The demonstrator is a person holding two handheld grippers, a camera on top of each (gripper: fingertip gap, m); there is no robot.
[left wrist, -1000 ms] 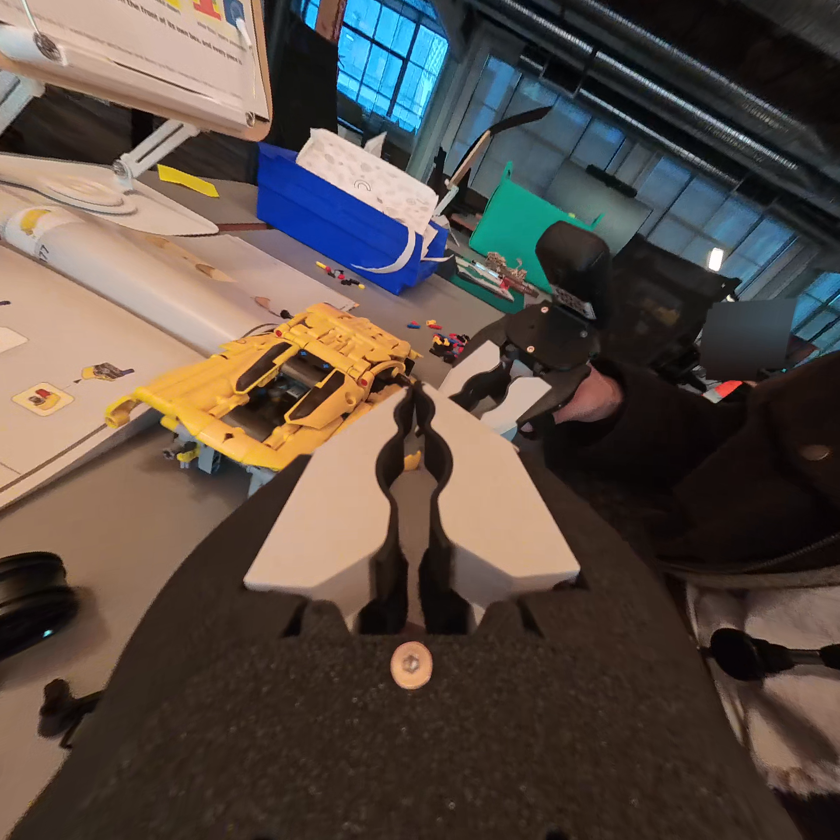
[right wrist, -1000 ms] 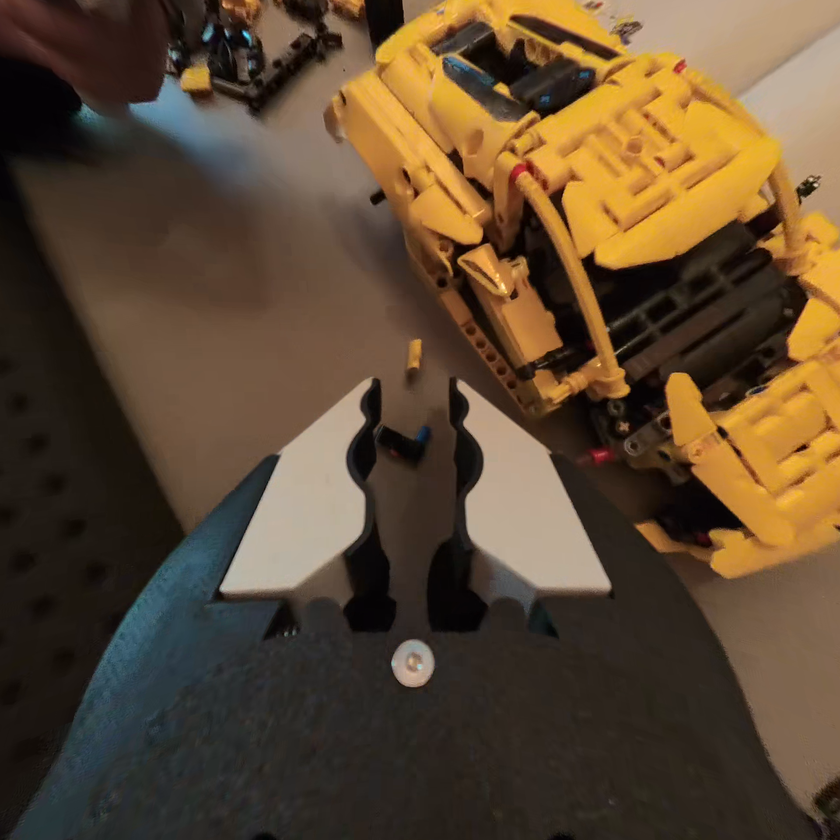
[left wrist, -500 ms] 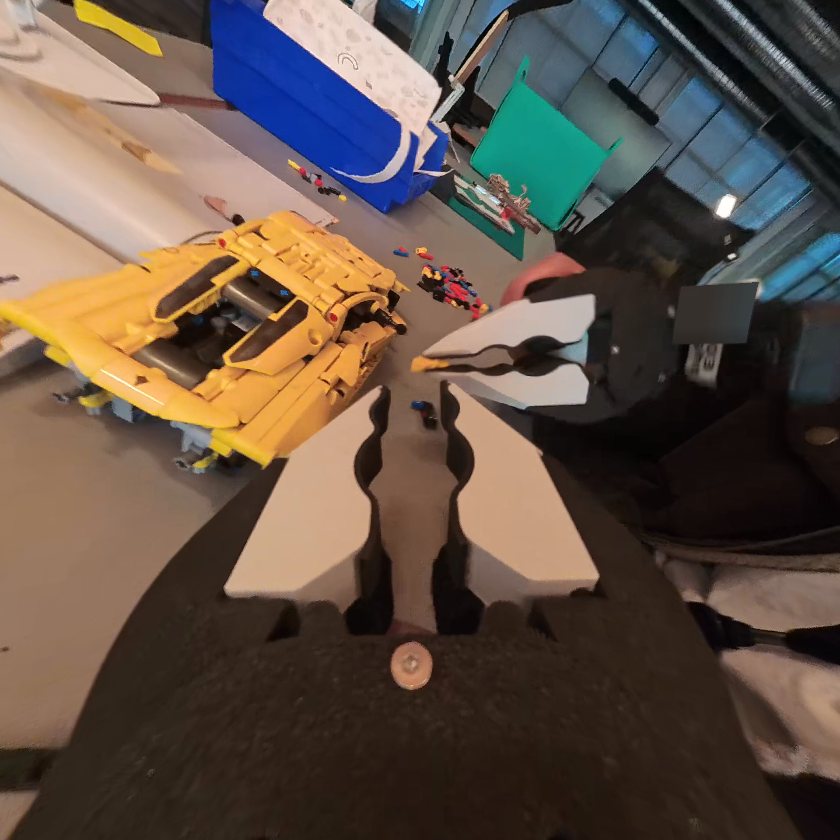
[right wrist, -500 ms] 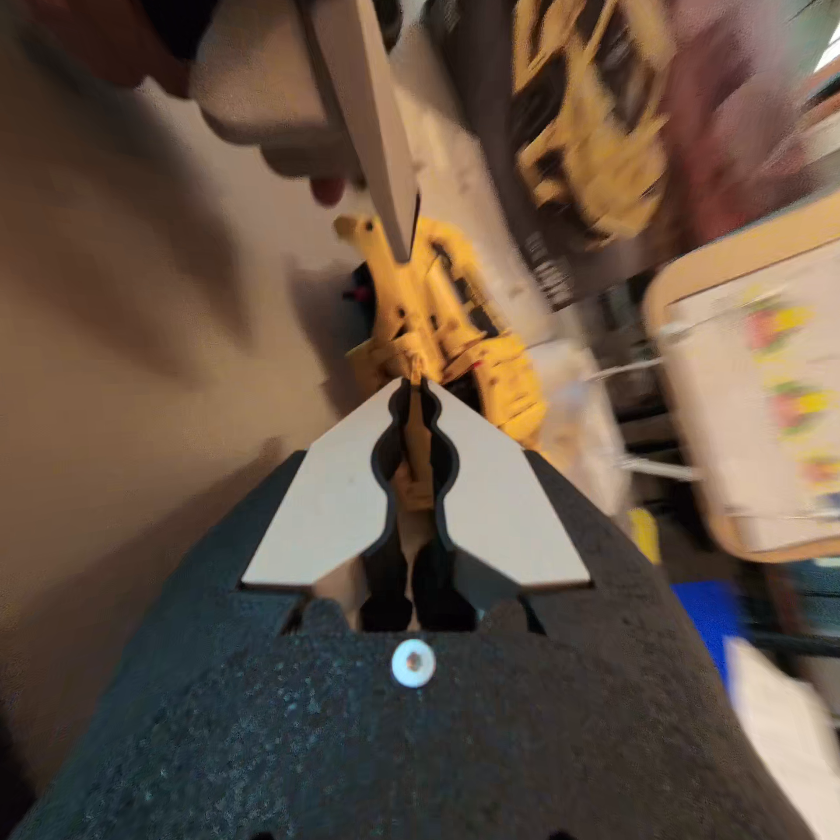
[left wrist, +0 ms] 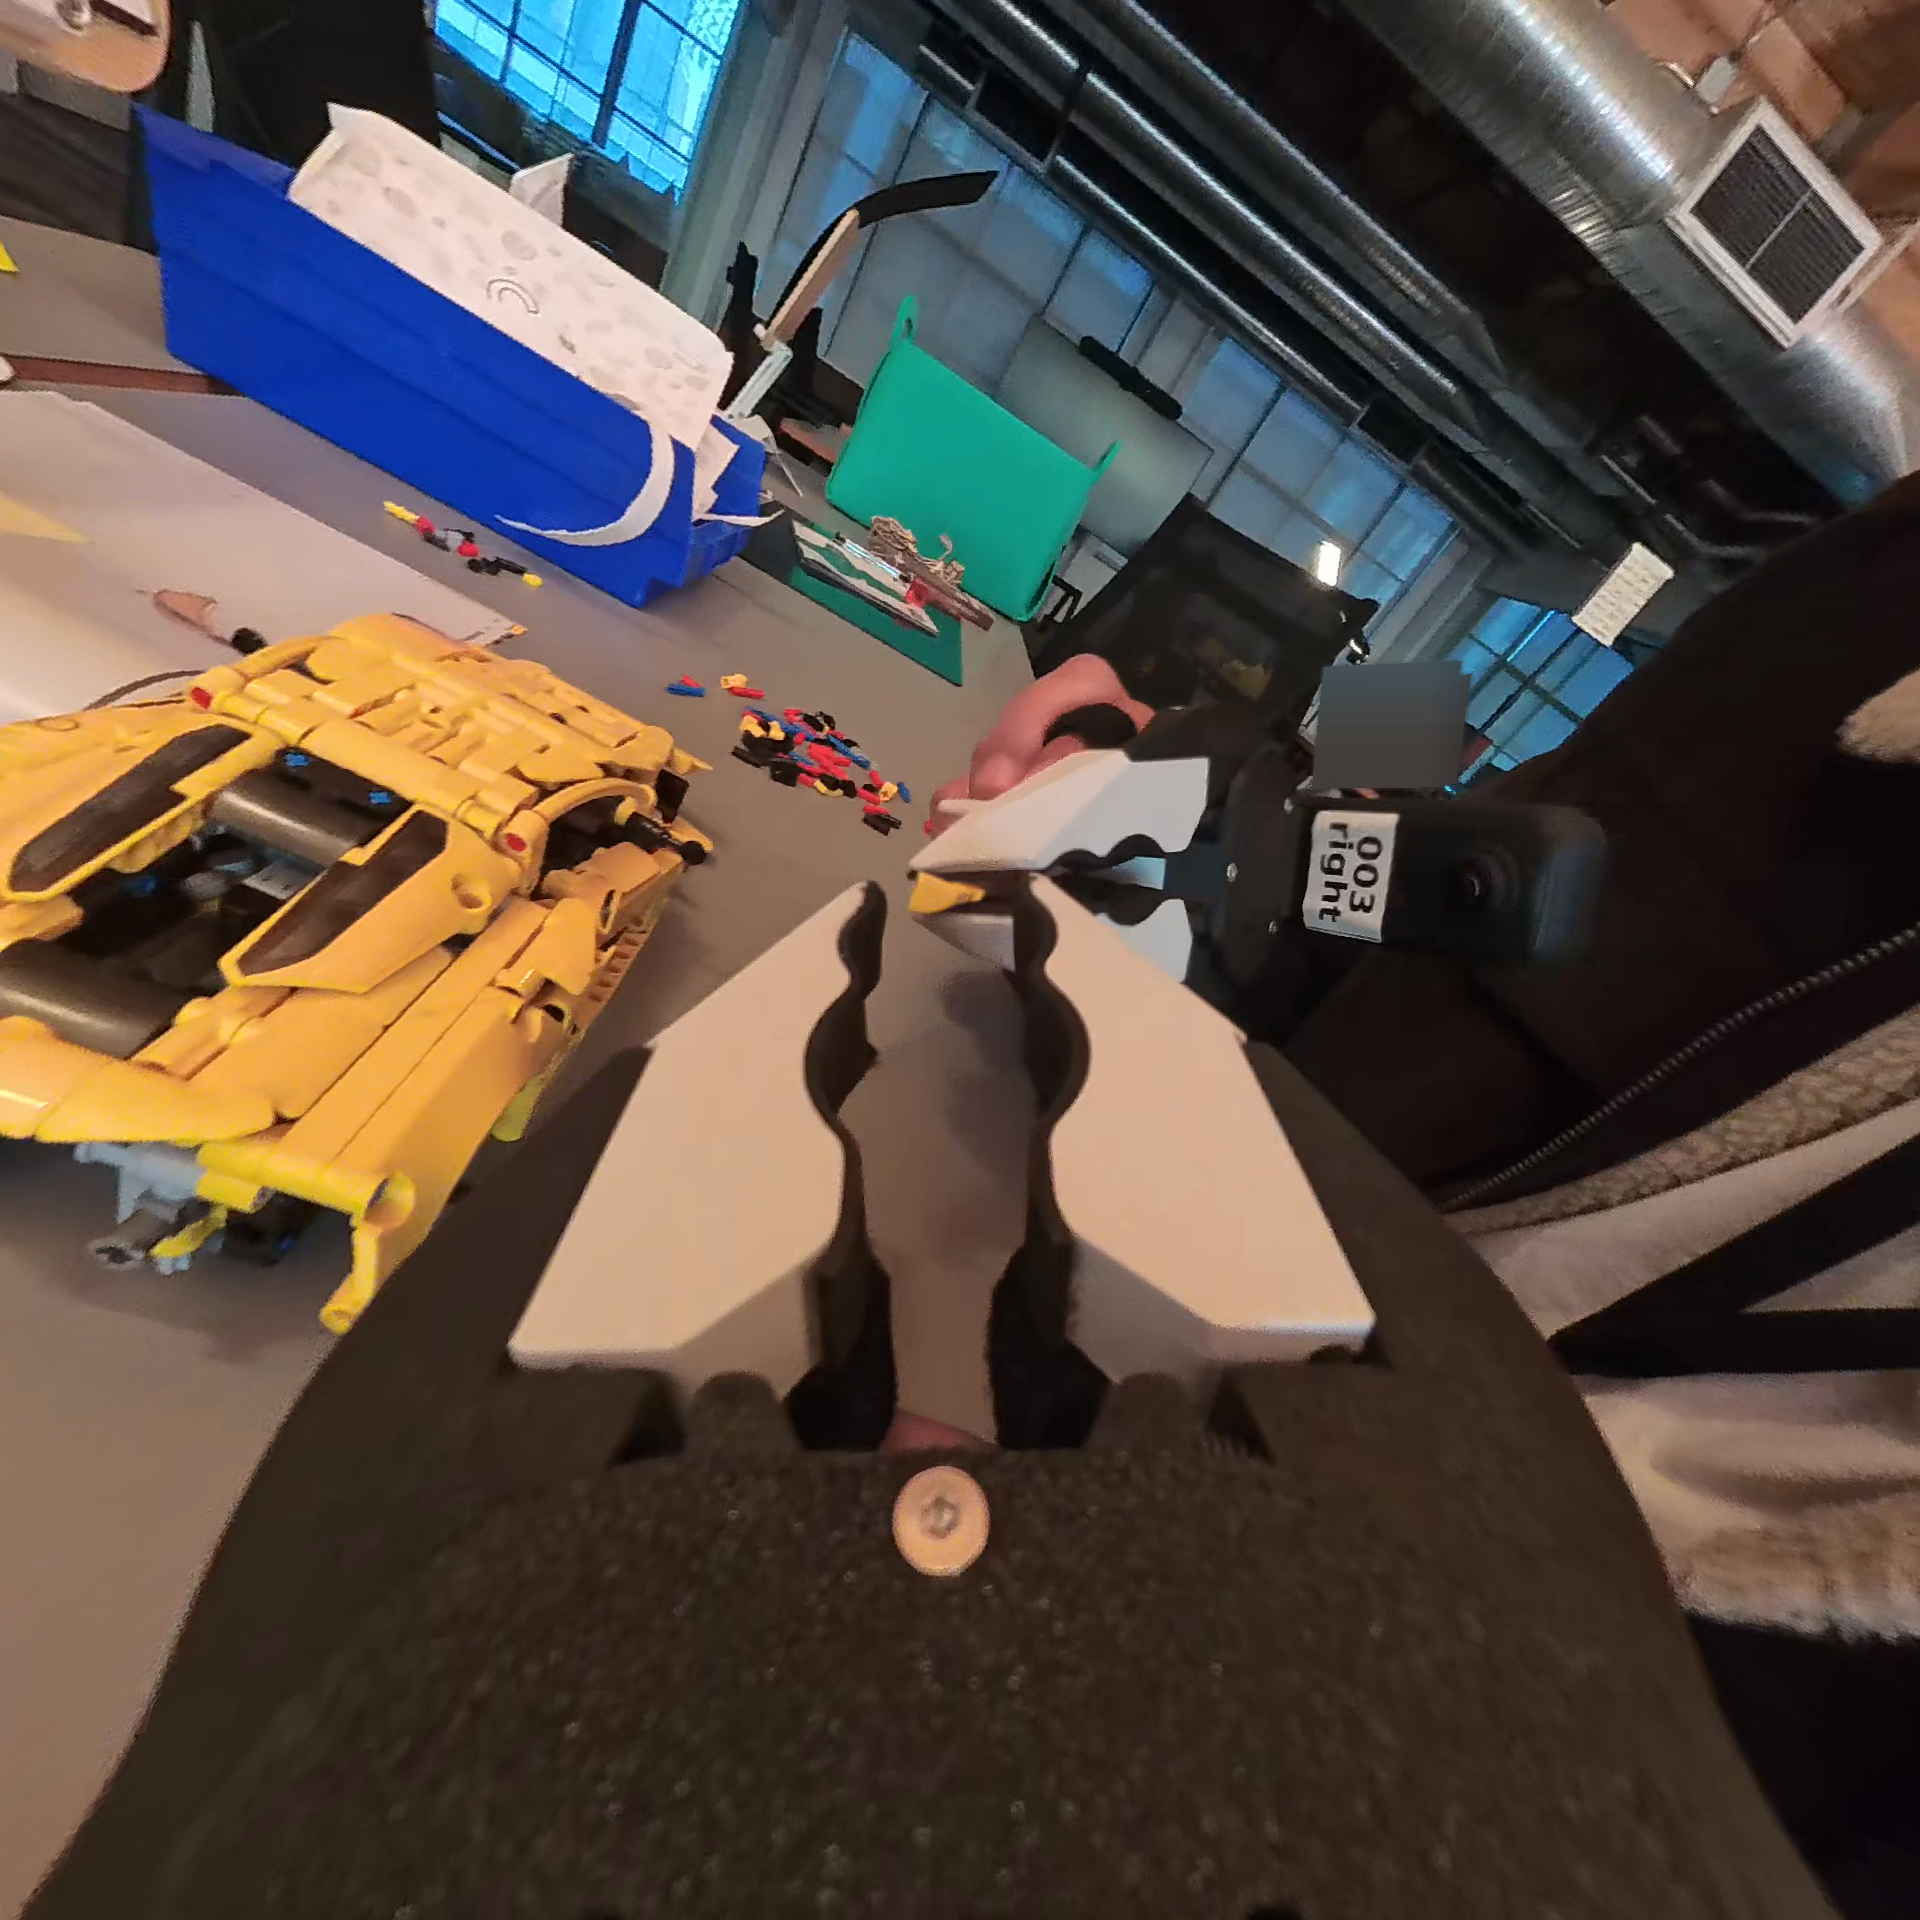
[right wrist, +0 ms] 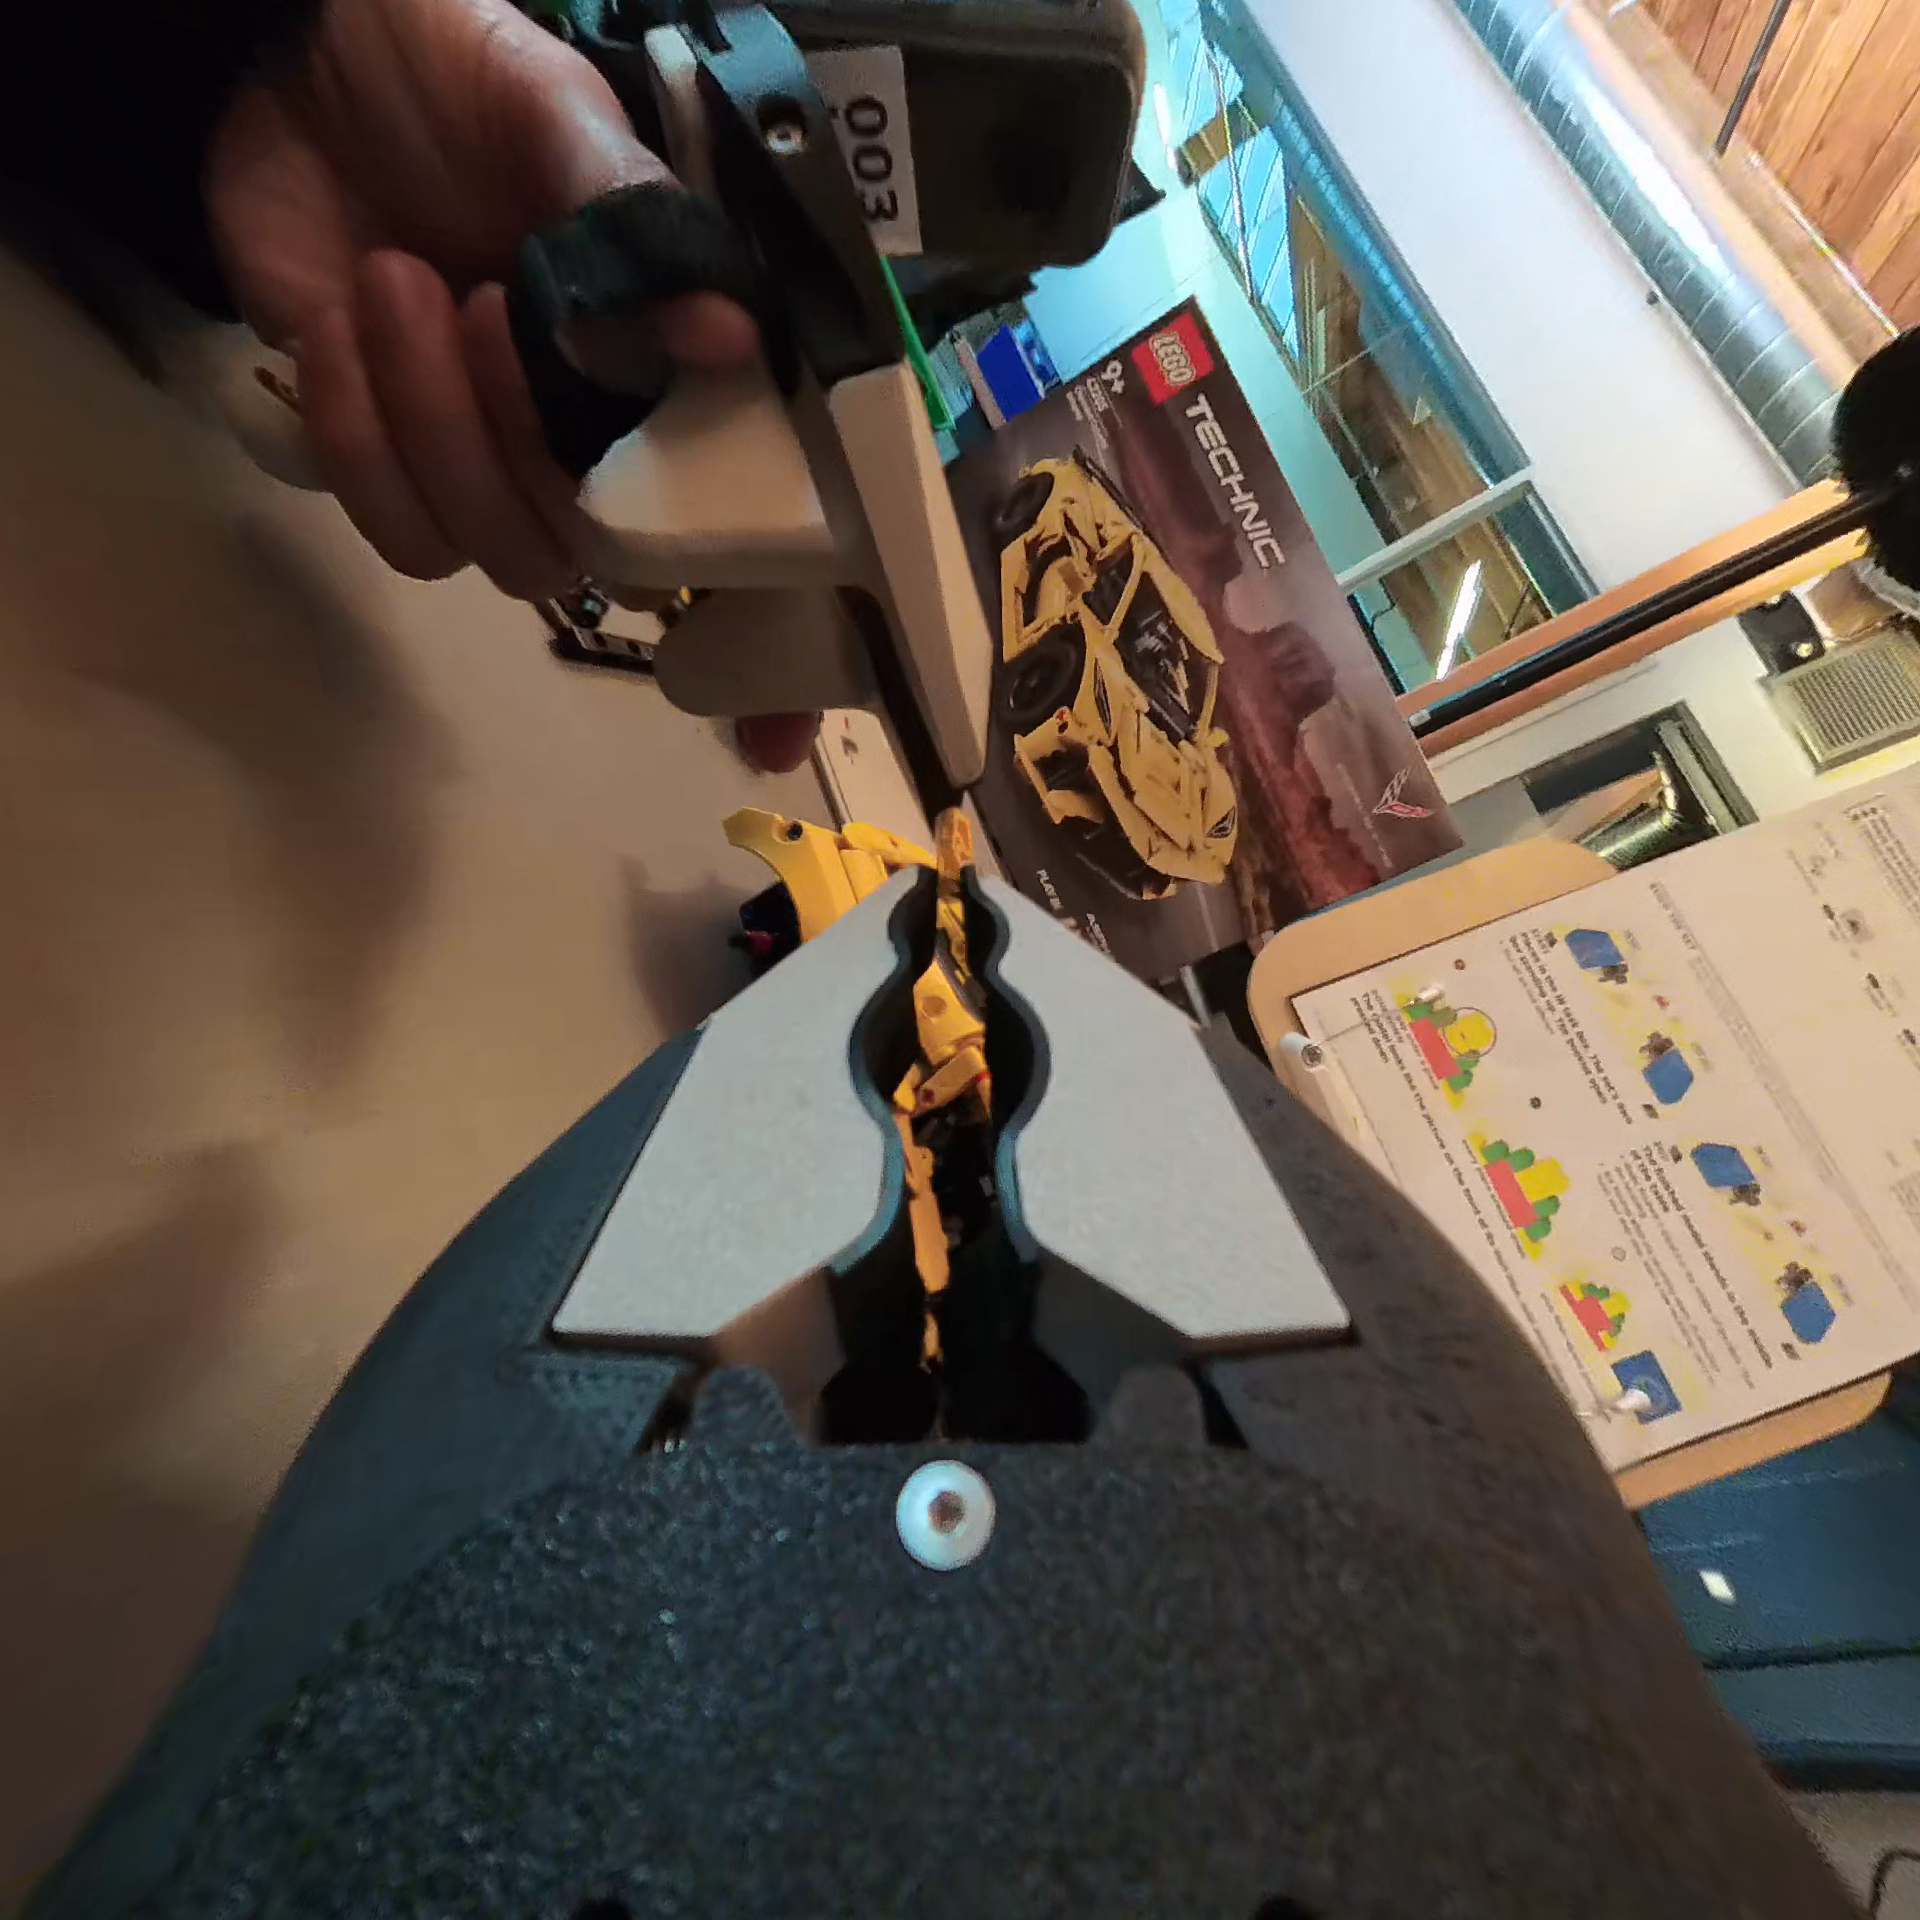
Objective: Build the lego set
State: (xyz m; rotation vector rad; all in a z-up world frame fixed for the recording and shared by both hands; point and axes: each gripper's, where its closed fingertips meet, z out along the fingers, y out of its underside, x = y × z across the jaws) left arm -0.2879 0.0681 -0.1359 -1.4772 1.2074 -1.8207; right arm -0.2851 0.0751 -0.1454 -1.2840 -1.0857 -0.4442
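The partly built yellow Lego car sits on the grey table at the left of the left wrist view. My left gripper is open and empty. My right gripper is shut on a small yellow piece and holds it above the table. In the left wrist view the right gripper comes in from the right, with the yellow piece right at my left fingertips. In the right wrist view the left gripper hangs just above the piece, and the car is partly hidden behind my fingers.
A pile of small loose pieces lies beyond the car. A blue bin and a green bin stand at the back. The Lego box and an instruction board stand at the right. A hand holds the left gripper. My two grippers' fingertips are within a few centimetres of each other.
My right gripper has shut on the small yellow piece from the table, lifted it and turned it toward the left gripper. My left gripper has opened wider.
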